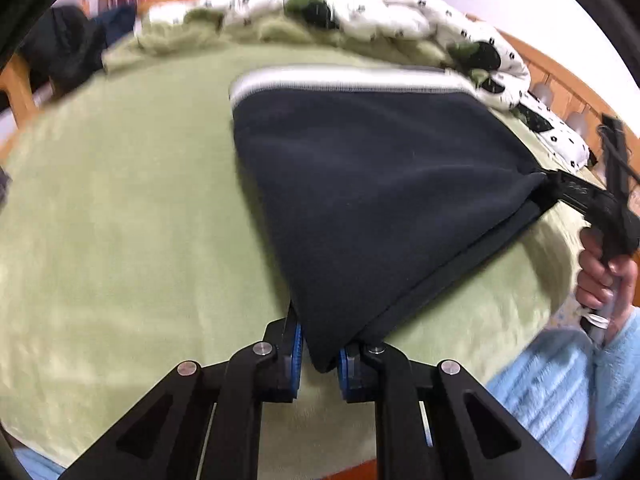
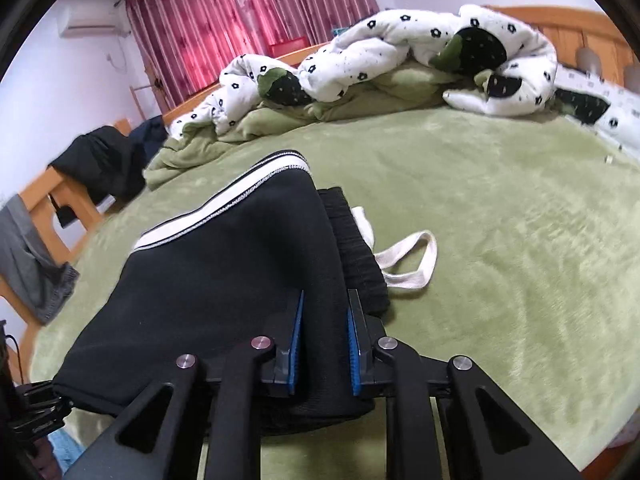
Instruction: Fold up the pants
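Dark navy pants (image 1: 376, 184) with a white side stripe (image 1: 344, 80) lie partly folded on a green bedspread (image 1: 120, 208). My left gripper (image 1: 320, 354) is shut on a near corner of the pants. My right gripper shows at the right of the left wrist view (image 1: 552, 188), pinching the other corner. In the right wrist view the right gripper (image 2: 326, 344) is shut on the pants (image 2: 224, 272), with cloth between its blue pads. A white drawstring (image 2: 408, 264) trails from the waistband (image 2: 356, 248) onto the bedspread (image 2: 500, 240).
A white flowered quilt (image 2: 380, 56) is bunched along the bed's far side by a wooden headboard (image 2: 580, 36). Dark clothes (image 2: 104, 160) and a grey garment (image 2: 28, 256) hang over the wooden frame at left. Red curtains (image 2: 240, 20) hang behind.
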{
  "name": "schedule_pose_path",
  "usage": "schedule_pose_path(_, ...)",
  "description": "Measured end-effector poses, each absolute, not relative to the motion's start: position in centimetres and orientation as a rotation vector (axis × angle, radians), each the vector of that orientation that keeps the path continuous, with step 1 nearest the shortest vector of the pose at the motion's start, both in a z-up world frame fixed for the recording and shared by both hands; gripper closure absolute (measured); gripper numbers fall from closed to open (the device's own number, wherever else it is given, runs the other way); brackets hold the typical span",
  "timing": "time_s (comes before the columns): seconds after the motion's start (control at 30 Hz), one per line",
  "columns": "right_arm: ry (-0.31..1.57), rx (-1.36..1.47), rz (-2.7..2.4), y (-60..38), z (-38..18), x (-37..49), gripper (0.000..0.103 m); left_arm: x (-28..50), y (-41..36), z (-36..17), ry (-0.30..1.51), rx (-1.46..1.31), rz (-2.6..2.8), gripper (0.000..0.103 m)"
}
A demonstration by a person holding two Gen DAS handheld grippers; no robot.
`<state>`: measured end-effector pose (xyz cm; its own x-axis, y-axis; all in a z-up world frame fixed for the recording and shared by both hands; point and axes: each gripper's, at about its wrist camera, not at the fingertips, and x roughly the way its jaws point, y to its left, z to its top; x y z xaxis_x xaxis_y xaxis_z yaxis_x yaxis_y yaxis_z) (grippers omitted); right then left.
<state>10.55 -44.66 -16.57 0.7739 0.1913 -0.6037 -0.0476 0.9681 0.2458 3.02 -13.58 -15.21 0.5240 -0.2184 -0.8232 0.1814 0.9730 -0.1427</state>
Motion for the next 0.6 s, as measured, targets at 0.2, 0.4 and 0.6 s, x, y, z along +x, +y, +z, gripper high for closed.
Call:
schedule_pose_path(0.2, 0.752, -0.003, 0.098, -43.0, -17.8, 11.6, 0.059, 0.8, -11.9, -14.4, 1.004, -0.059, -0.303, 0.063)
schedule_pose_path(0.4, 0.769, -0.010, 0.124, -44.0, -14.3, 12.9, 0.056, 1.1, -7.7, -12.3, 0.958, -0.218, -0.292, 0.045)
schedule_pose_path(0.6, 0.795, -0.035, 0.180, -42.2, -13.1, 18.8, 0.034, 8.8, -7.0, -11.2, 0.951, -0.350, -0.301, 0.038)
